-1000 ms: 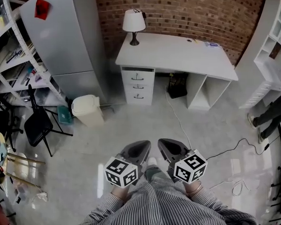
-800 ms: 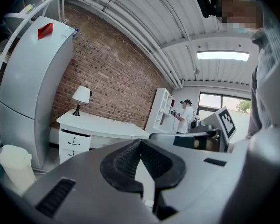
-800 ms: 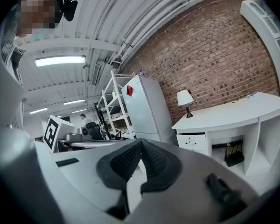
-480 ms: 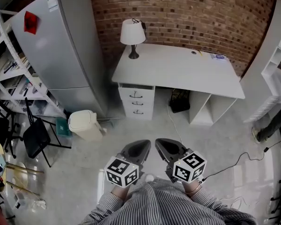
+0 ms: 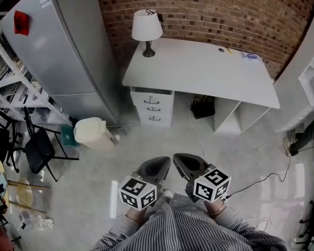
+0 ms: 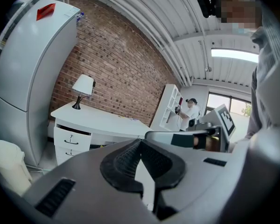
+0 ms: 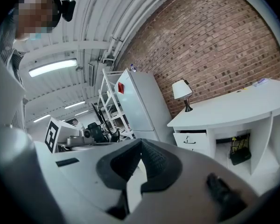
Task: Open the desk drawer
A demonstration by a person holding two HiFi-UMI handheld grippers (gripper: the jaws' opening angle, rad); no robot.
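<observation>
Striped sleeves point(image 5: 184, 228); grey left claw point(image 5: 165, 162), right claw point(image 5: 178, 158); black-white marker cubes point(image 5: 137, 192)

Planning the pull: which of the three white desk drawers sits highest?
The top white drawer, directly under the white desk tabletop; the other two stack below it.

Lamp point(image 5: 147, 26) on desk point(image 5: 209, 72), drawers point(image 5: 155, 109) beneath
</observation>
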